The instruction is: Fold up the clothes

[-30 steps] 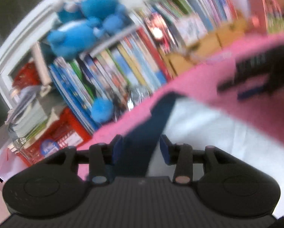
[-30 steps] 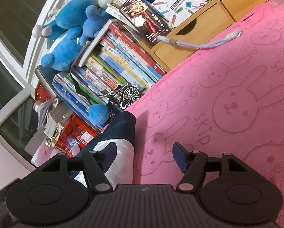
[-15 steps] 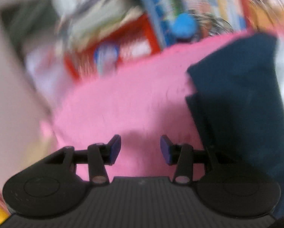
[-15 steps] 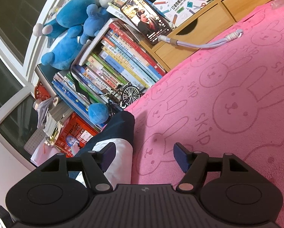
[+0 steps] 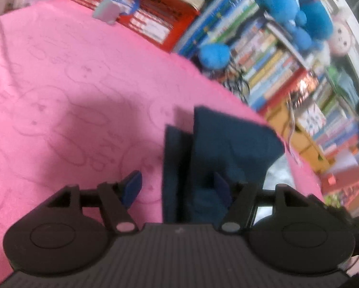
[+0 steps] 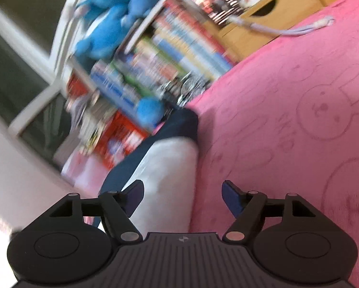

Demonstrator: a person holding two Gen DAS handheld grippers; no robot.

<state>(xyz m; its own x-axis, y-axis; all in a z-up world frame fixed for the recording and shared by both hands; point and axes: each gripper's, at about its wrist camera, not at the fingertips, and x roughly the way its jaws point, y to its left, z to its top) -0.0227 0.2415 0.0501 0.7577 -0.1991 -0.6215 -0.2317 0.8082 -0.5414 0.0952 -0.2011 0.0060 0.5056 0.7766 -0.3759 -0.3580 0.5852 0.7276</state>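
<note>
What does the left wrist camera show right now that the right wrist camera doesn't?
Left wrist only: the left gripper, jaws just opening, with the garment's navy folded edge between them, not pinched.

Right wrist only: the right gripper, also just opening, over the garment's white panel, plus a wooden drawer unit.

Both: the pink bunny blanket, bookshelf and blue plush toys.

A pink blanket (image 6: 287,120) printed with bunnies covers the surface. Behind it stand crowded bookshelves (image 6: 169,55), a white-framed window (image 6: 23,55) alongside.
</note>
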